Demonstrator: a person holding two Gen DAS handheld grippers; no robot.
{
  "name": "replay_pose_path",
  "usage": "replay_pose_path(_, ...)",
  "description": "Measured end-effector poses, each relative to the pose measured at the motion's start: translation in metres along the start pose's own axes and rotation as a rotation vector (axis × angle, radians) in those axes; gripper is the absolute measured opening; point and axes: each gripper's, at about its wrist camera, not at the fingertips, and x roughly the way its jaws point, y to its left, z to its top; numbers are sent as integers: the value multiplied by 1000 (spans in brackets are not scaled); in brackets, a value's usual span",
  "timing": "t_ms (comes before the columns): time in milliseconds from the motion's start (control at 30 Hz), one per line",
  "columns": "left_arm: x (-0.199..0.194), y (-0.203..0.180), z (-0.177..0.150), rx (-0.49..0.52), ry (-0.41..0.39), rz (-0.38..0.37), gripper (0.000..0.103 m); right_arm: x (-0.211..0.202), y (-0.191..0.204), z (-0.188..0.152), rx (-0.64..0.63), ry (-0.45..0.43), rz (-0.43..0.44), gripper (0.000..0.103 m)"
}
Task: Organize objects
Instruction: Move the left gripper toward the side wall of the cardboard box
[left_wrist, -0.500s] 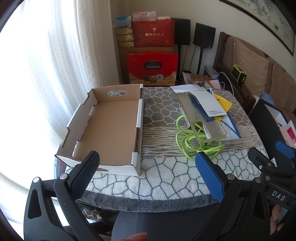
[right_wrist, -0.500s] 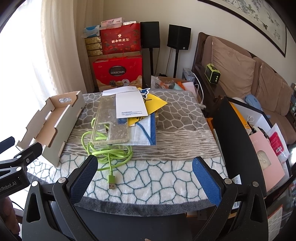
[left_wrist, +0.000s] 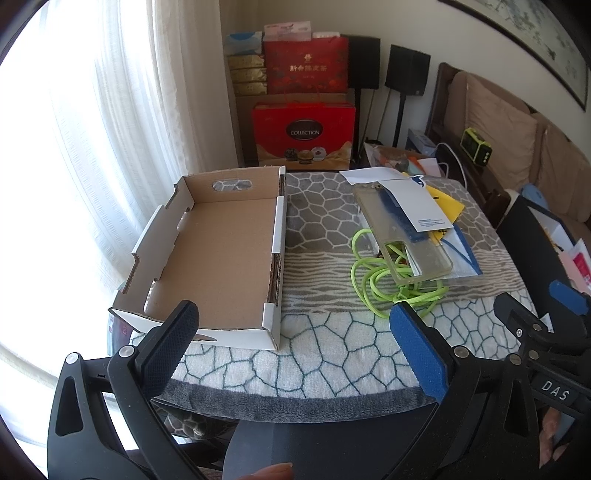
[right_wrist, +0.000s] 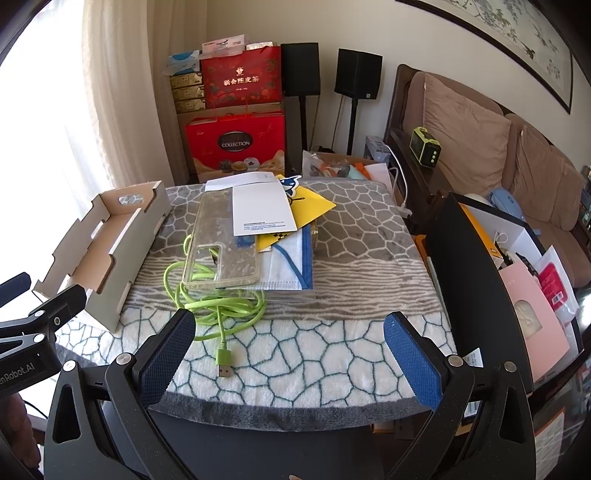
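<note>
- The task looks to be at its very start: the cardboard box (left_wrist: 221, 254) on the left of the desk (right_wrist: 332, 354) holds nothing, and every loose item lies in one heap to its right, well apart from it.
- The left tool (left_wrist: 295, 332) hovers over the near edge of the desk with its jaws spread wide and nothing between them; the right tool (right_wrist: 290, 332) hangs the same way, wide and holding nothing.
- The heap: a clear phone case (right_wrist: 221, 243) lies on top of a coiled green cable (right_wrist: 218, 306) and a face mask (right_wrist: 291, 262), with a white card (right_wrist: 262, 214) and a yellow card (right_wrist: 306, 210) stacked behind it.
- The cable's plug (right_wrist: 224, 363) trails toward the near edge, just ahead of the right tool, so it seems the easiest first pick.
- The next move probably calls for lowering one tool onto a single item, closing on it, and carrying it left into the box; the cable is tucked under the case, so pulling it may drag the case along.
- Readable writing: "COLLECTION" on the red gift box (right_wrist: 236, 147) behind the desk, "DAS" on the right tool's body in the left view, and "Robot.AI" on the left tool's body in the right view. The white card's small print is too fine to read.
</note>
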Motion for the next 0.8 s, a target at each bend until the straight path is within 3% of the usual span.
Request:
replay_pose_path(567,9,10,4,-6,5,8,103,5,8,7,-16,-2,11,103)
replay_pose_path(800,27,42,20,-26,6,50,103,8,8,9,-15,4,13,103)
